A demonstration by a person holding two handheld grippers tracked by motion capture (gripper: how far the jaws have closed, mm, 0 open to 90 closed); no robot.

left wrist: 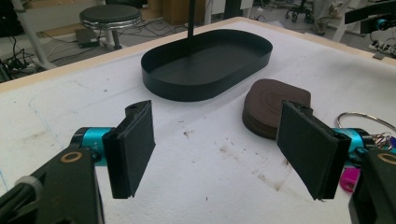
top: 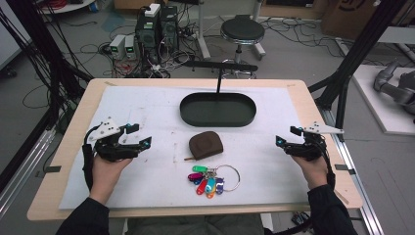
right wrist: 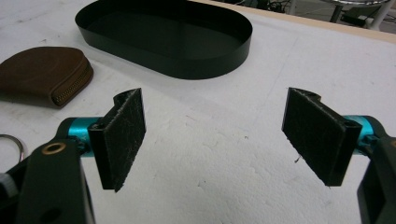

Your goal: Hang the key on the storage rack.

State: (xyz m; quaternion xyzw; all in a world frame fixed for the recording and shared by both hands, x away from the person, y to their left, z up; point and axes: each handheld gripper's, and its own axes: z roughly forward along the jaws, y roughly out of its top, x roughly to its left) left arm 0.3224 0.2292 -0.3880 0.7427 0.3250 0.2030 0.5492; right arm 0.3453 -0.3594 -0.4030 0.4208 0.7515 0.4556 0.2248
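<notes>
Keys on a ring with coloured tags (top: 211, 180) lie closest to my edge of the counter (top: 73, 196), on the white mat, roughly midway between the two hands. Just beyond them rests the brown zip pouch (top: 206, 145), and farther back stands the black oval tray (top: 218, 109), its long axis running left to right across the counter. I hold the left hand-held gripper (top: 141, 138) well to the left of the pouch, jaws spread wide with nothing between them; in its own view the pouch (left wrist: 275, 106) sits ahead and toward the right pad. I hold the right hand-held gripper (top: 285, 139) well to the right, jaws likewise apart and empty, with the pouch (right wrist: 44, 74) ahead and to the left. I judge the left one slightly nearer the pouch; either must travel inward toward the centre.
</notes>
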